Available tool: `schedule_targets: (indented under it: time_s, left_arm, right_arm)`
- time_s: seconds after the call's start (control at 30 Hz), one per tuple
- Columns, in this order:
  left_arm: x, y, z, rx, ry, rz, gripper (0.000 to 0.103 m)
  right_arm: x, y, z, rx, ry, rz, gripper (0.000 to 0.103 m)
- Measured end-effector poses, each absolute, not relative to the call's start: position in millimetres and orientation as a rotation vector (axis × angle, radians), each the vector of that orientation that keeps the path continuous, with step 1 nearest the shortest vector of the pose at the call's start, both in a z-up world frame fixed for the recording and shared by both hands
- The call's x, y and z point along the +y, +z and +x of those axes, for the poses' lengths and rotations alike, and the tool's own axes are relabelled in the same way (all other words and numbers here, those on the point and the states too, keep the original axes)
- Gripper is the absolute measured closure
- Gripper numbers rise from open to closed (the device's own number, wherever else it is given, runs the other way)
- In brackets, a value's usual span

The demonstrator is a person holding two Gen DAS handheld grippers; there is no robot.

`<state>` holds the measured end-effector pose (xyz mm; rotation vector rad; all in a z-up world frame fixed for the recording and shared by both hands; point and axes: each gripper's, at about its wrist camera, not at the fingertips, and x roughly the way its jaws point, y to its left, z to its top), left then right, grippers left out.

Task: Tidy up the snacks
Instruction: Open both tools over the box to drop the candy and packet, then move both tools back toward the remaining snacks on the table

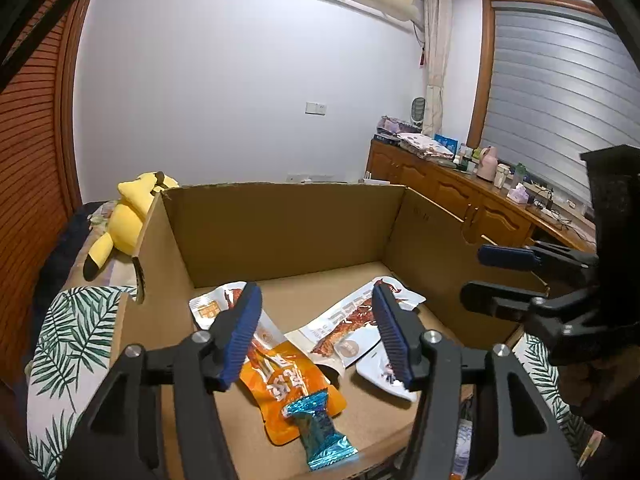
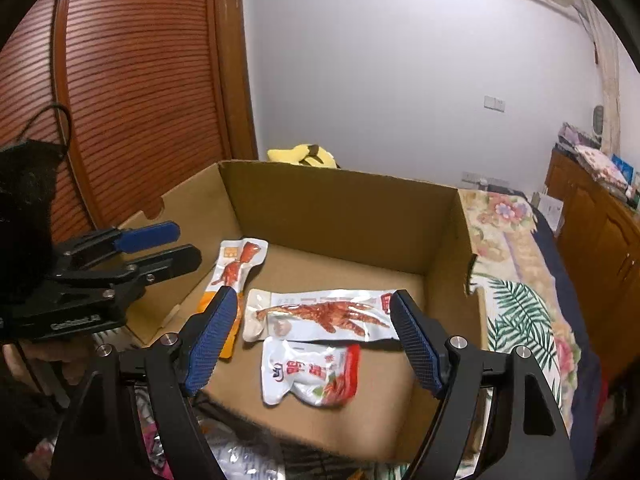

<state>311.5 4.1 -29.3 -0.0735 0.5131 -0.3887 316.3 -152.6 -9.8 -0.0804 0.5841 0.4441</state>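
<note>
**Snacks Piling Up in Cardboard Box**

Hovering spread and empty over the cardboard box (image 1: 280, 232) on the bed: left tongs (image 1: 316, 336), right tongs (image 2: 314, 340). Lying flat on the box floor: an orange packet (image 1: 288, 384) under a teal-wrapped candy (image 1: 320, 436), a long white chicken-foot packet (image 2: 320, 314), a smaller white-and-red packet (image 2: 312, 374) just beside it. Resting behind the box: a yellow plush toy (image 1: 128, 216).

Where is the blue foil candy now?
In the left wrist view the blue foil candy lies inside the cardboard box, near its front edge, partly on the orange packet.
</note>
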Motion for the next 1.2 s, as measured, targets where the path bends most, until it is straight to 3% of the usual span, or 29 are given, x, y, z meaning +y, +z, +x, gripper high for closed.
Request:
schedule_targets:
  time_s: [0.4, 0.47, 0.53, 0.87, 1.2]
  left_arm:
    - [8, -10, 284, 0.513, -0.377, -0.062, 0.042]
    - [7, -6, 273, 0.508, -0.380, -0.048, 0.014]
    - [8, 0, 258, 0.472, -0.379, -0.038, 0.005]
    - [17, 8, 201, 0.482, -0.402, -0.007, 0.005]
    - [16, -34, 156, 0.541, -0.410, 0.063, 0.005]
  right_arm:
    - [-165, 29, 244, 0.529, 0.443, -0.068, 0.023]
    - [-168, 30, 233, 0.528, 0.438, -0.066, 0.023]
    - [-170, 31, 222, 0.526, 0.427, -0.062, 0.023]
    - [-176, 29, 176, 0.540, 0.418, -0.029, 0.023]
    - [-155, -7, 140, 0.585, 0.447, -0.013, 0.023]
